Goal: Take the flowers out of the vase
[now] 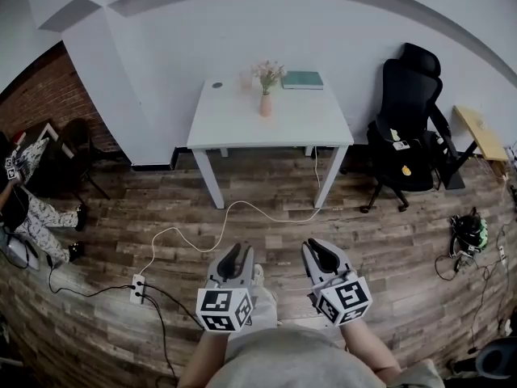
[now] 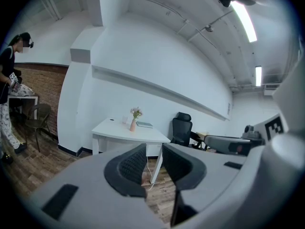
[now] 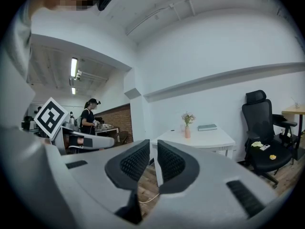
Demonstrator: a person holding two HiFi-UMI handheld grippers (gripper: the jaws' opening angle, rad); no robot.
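Observation:
A small pink vase (image 1: pixel 265 105) with pale flowers (image 1: pixel 268 73) stands upright near the back of a white table (image 1: pixel 234 128) across the room. Both grippers are far short of it, held level over the wooden floor near my body. The left gripper (image 1: pixel 235 251) has its jaws parted with nothing between them, and the vase (image 2: pixel 132 125) shows far beyond them. The right gripper (image 1: pixel 320 249) also stands open on a narrower gap, empty, with the vase (image 3: pixel 188 132) and flowers (image 3: pixel 188 118) in the distance.
A green book (image 1: pixel 303 80) lies on the table behind the vase. A black office chair (image 1: pixel 408 128) stands right of the table. A white cable (image 1: pixel 242 212) runs across the floor to a power strip (image 1: pixel 138 288). A person (image 1: pixel 24 208) is at the far left.

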